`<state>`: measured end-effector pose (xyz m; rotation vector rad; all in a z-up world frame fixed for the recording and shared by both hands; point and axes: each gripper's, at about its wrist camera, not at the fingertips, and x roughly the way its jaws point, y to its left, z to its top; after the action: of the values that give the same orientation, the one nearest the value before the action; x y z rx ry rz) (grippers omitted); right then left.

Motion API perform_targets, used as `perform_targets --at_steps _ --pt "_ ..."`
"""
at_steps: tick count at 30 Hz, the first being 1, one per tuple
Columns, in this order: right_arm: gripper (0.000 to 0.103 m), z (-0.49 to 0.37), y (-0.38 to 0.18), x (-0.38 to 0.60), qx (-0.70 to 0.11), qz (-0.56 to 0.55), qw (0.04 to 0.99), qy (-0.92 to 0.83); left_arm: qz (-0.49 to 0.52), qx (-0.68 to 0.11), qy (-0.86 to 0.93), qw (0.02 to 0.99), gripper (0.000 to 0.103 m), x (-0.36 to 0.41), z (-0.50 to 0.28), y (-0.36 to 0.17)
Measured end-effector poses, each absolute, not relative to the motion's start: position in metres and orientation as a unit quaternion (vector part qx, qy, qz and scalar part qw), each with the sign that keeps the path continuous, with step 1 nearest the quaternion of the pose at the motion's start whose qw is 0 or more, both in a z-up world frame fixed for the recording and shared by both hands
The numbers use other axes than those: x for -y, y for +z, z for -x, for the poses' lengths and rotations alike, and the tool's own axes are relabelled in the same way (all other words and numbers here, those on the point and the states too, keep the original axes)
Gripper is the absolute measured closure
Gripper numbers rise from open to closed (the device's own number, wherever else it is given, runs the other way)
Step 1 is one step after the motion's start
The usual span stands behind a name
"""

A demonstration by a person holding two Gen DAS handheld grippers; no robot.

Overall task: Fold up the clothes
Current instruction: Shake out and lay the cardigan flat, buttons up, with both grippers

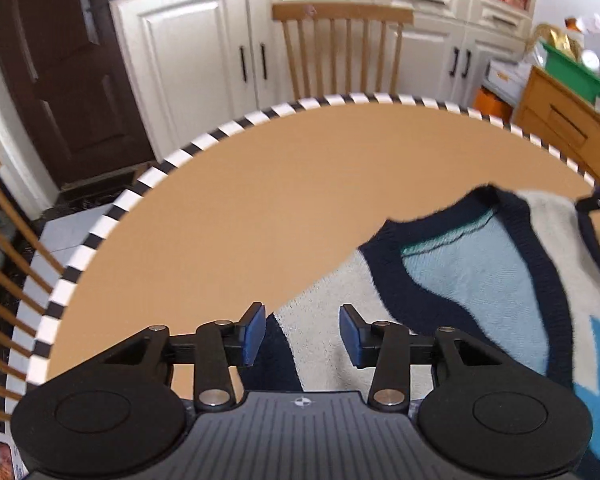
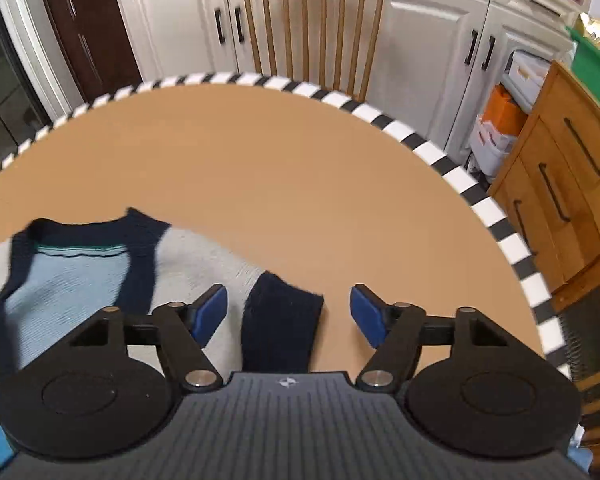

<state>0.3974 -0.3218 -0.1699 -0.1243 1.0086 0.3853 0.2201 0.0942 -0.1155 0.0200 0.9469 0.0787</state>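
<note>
Jaws, left gripper (image 1: 303,334): apart, blue pads clamping nothing; cream knit and a navy band lie in the gap beneath them.
Jaws, right gripper (image 2: 288,314): wide apart, clamping nothing; a navy ribbed cuff sits between the pads, nearer the left one.
Garment: navy, cream and pale-blue knitted sweater (image 1: 479,276), spread flat on the bench; from the left jaws its V-neck lies toward 2 o'clock, from the right jaws toward 10 o'clock.
Bench: round tan top with black-and-white striped rim (image 1: 236,128).
Beyond, 12 o'clock: wooden spindle-back chair (image 1: 341,46), cream cupboards (image 1: 184,56).
</note>
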Motion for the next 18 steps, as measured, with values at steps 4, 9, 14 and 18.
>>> perform_targets --at_steps 4,9,14,18 --pt "0.035 -0.408 -0.189 0.319 -0.513 0.022 0.833 0.206 -0.024 -0.476 0.035 0.878 0.049 -0.102 -0.228 -0.135" --pt "0.072 -0.405 -0.194 0.313 -0.514 0.054 0.831 0.207 -0.005 -0.488 0.030 0.872 0.059 -0.103 -0.236 -0.153" --pt "0.092 -0.408 -0.185 0.315 -0.523 0.017 0.828 0.203 0.034 -0.501 0.022 0.865 0.088 -0.103 -0.237 -0.148" --pt "0.094 -0.395 -0.152 0.309 -0.484 -0.013 0.846 0.224 0.048 -0.459 0.056 0.885 0.089 -0.111 -0.231 -0.128"
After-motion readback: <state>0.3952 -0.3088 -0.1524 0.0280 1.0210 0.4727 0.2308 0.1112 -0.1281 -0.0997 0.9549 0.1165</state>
